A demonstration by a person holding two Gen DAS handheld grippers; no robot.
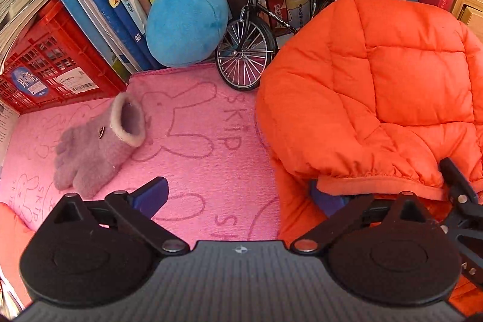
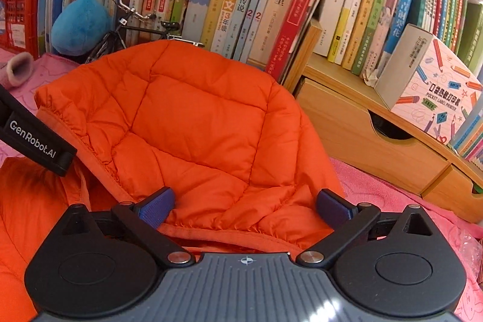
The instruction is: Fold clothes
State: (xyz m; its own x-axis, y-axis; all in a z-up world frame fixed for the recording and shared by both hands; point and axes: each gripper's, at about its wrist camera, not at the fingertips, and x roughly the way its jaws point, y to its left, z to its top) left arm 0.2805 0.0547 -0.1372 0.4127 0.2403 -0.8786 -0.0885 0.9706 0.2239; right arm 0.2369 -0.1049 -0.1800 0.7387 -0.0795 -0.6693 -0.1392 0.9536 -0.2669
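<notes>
Puffy orange jacket [image 2: 196, 125] bunched on pink towel [image 1: 196, 141], hem edge between spread-open right gripper [image 2: 246, 205], left gripper [image 1: 238, 196] open, perhaps touching hem, bare towel leftward.

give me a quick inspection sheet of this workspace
surface: pink towel printed with rabbit outlines, covering the work area.
job's things: orange quilted puffer jacket, bunched, its elastic-trimmed edge towards both grippers.
clutter: lilac knitted glove lying on the towel; blue plush ball and black model bicycle against the books.
grippers: left gripper open, one finger on the towel side, the other under the jacket's edge; right gripper open, straddling the jacket's edge.
cables: nothing seen.
surroundings: row of upright books, red plastic crate, wooden drawer unit, pencil-patterned box.
</notes>
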